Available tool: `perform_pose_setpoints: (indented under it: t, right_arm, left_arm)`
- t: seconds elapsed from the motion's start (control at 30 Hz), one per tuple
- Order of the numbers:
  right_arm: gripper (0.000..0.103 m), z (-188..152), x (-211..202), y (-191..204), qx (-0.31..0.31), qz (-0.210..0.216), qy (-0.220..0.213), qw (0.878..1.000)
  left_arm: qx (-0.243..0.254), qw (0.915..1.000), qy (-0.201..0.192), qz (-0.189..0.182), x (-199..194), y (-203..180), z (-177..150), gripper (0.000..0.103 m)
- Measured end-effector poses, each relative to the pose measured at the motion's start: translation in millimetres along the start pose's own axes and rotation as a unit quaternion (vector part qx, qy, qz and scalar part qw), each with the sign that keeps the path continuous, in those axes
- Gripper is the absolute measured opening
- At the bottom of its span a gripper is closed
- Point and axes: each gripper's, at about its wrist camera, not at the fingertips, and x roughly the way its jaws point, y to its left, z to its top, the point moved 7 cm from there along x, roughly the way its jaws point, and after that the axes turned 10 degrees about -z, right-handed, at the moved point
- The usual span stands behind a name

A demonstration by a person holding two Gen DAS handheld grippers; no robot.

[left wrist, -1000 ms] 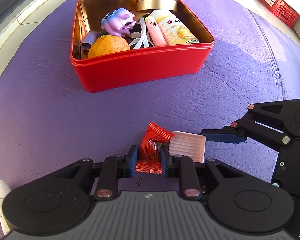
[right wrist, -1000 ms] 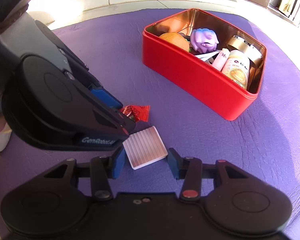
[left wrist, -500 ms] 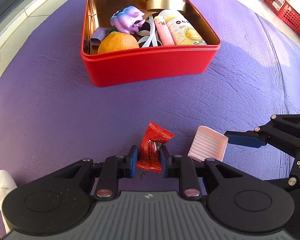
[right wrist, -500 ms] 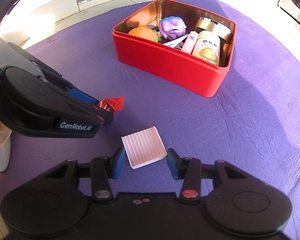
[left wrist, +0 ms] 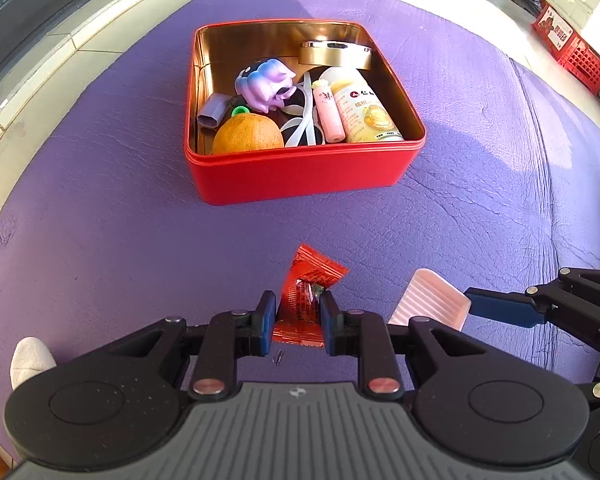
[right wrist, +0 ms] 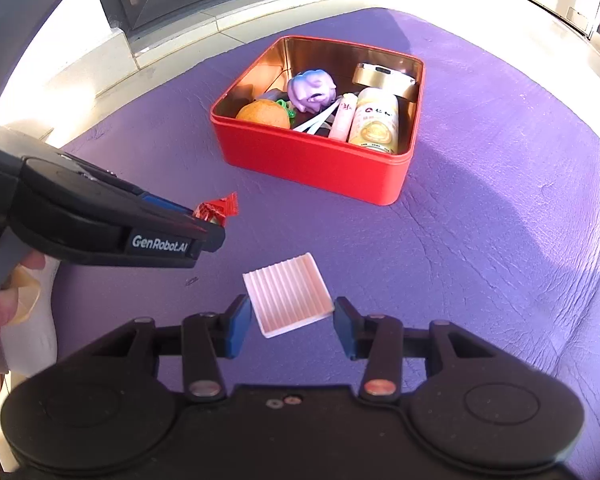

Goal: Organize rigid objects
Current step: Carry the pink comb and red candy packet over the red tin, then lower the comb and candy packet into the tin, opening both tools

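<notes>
My left gripper (left wrist: 298, 322) is shut on a red snack packet (left wrist: 308, 296) and holds it above the purple mat; the packet's tip shows in the right wrist view (right wrist: 218, 209). My right gripper (right wrist: 294, 324) holds a pink ribbed square tile (right wrist: 288, 294) between its fingers, lifted off the mat; the tile also shows in the left wrist view (left wrist: 430, 304). A red tin box (left wrist: 300, 172) with a gold inside stands ahead of both grippers, also in the right wrist view (right wrist: 312, 160). It holds an orange (left wrist: 247, 136), a purple toy (left wrist: 266, 84), a can (left wrist: 362, 112), a pink tube and a gold lid.
The purple leather mat (left wrist: 100, 220) lies under everything. A small dark pin (left wrist: 278, 358) lies on it below the left gripper. Pale floor tiles border the mat at the far left. Red crates (left wrist: 572, 48) stand at the far right.
Both grippers have risen and pulled back with their objects. The box now looks farther away and its inside shows more fully. The grippers have moved apart.
</notes>
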Motion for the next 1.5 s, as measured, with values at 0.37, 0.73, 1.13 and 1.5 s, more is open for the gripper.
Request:
perform_pose_setpoints:
  t: [0.37, 0.73, 1.13, 1.5]
  right_arm:
    - [0.043, 20, -44, -6, 0.011, -0.007, -0.041, 0.999]
    - [0.044, 66, -66, -10, 0.003, -0.019, -0.091, 0.996]
    - [0.044, 106, -46, -13, -0.006, -0.029, -0.109, 0.994]
    - [0.044, 126, -1, -16, -0.014, -0.030, -0.096, 0.995]
  left_arm:
    - [0.005, 0.9991, -0.042, -0.003, -44, -14, 24, 0.023]
    - [0.005, 0.9962, -0.086, 0.009, -71, -5, 65, 0.023]
    - [0.004, 0.9941, -0.107, 0.018, -66, 16, 117, 0.023]
    - [0.004, 0.9953, -0.094, 0.023, -27, 32, 144, 0.023]
